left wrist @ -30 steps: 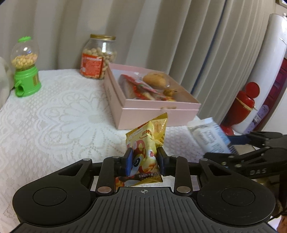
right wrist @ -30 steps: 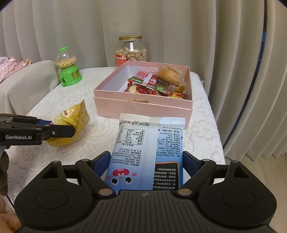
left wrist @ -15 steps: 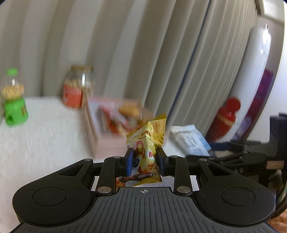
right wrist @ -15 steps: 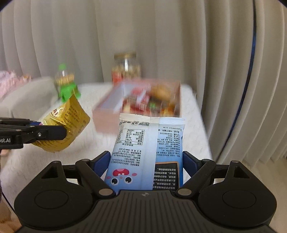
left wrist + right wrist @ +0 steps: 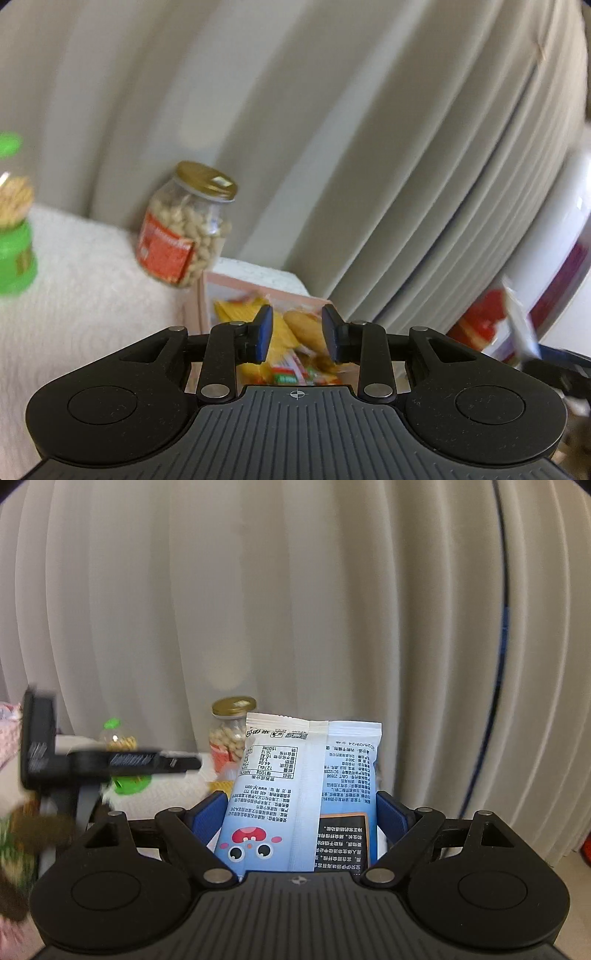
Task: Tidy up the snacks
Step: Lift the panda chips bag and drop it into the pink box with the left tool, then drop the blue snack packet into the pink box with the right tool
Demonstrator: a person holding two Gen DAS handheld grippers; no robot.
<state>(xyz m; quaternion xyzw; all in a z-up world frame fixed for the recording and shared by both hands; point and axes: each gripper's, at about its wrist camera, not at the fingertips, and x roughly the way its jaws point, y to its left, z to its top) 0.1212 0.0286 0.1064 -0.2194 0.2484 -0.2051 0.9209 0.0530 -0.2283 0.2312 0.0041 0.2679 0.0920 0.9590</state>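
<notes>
Blue snack bag point(image 5: 301, 797), "www.lyl.com" print

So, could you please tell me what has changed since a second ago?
The left gripper moved over the pink box, opened and let go of the yellow snack packet, which now lies inside. The right gripper still clamps the blue-and-white packet. The peanut jar stayed put.

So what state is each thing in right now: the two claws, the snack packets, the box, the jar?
left gripper: open, empty, above the box
right gripper: shut on the blue packet
blue packet: held upright, sealed
yellow packet: lying in the box
pink box: open, holding snacks
peanut jar: lid on
</notes>
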